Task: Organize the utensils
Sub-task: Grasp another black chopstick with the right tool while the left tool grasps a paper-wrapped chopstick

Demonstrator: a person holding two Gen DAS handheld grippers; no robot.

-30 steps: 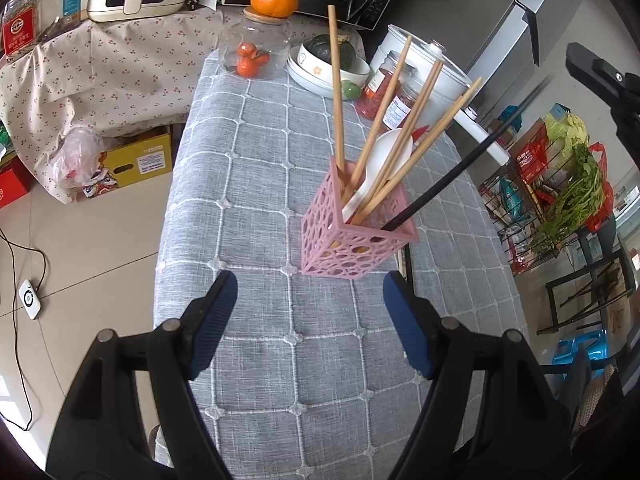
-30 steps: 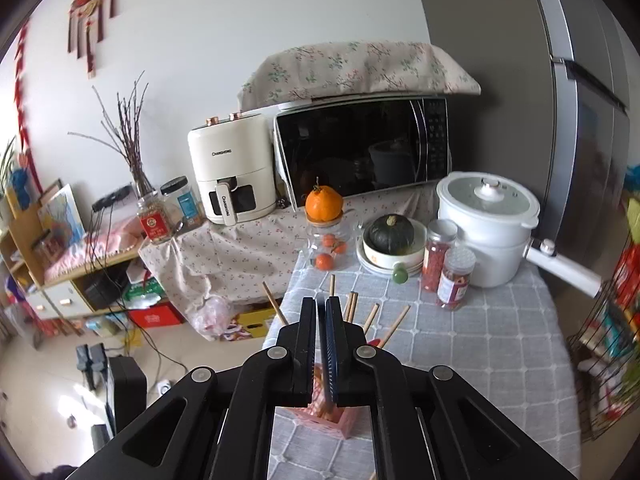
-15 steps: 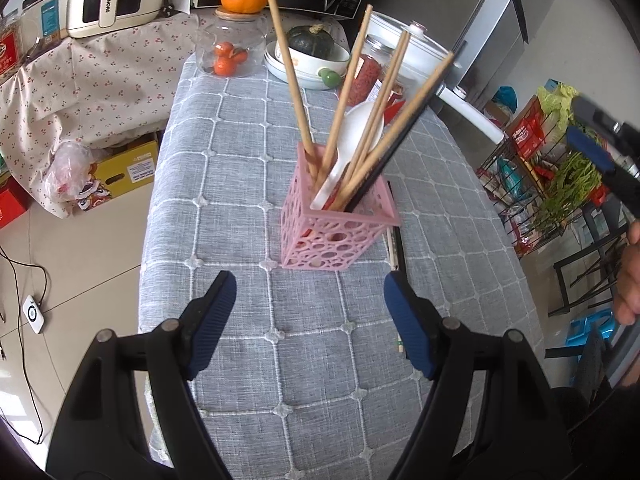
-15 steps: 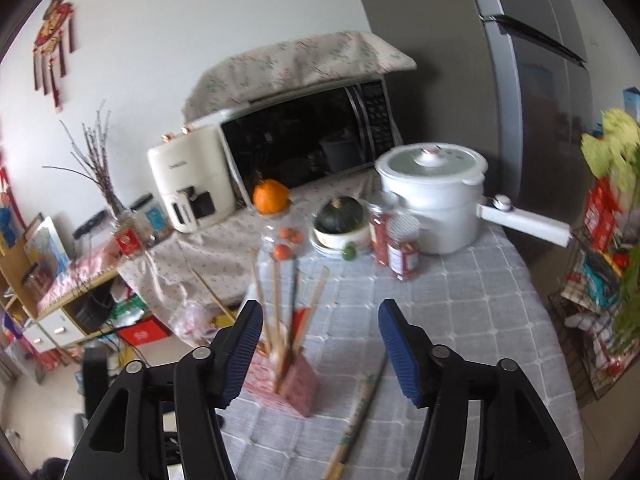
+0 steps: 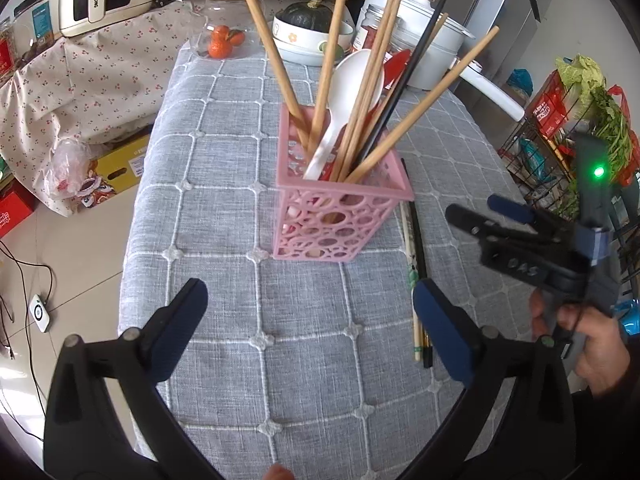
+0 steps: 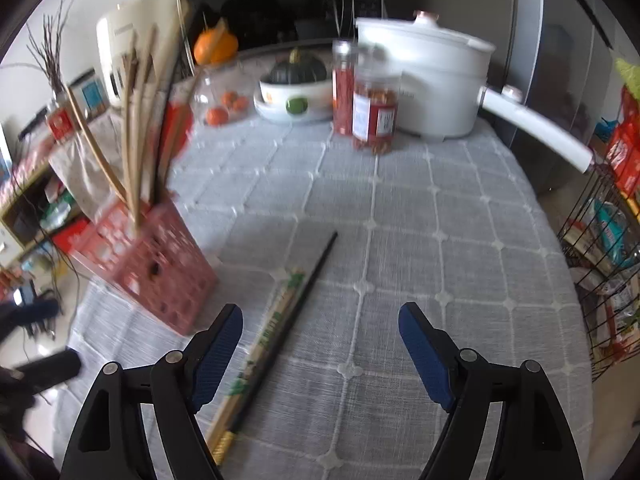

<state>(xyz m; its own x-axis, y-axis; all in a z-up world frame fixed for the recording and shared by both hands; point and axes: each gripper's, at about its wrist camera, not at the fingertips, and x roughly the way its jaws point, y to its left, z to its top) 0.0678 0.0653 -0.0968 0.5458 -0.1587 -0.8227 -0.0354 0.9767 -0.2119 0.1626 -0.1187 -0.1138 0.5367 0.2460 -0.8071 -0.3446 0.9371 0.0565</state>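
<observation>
A pink perforated utensil holder stands on the grey checked tablecloth. It holds several wooden chopsticks, a black chopstick and a white spoon. It also shows in the right wrist view. A black chopstick and patterned wooden chopsticks lie flat on the cloth right of the holder; they also show in the left wrist view. My left gripper is open and empty, in front of the holder. My right gripper is open and empty, low over the lying chopsticks; it also shows in the left wrist view.
At the table's far end stand a white pot with a long handle, two red jars, a bowl with a dark squash and a glass jar of small oranges. A wire rack stands past the table's right edge.
My right gripper opened, let go of the black chopstick into the holder, then swung down low over the table by the lying chopsticks. My left gripper moved closer to the holder.
</observation>
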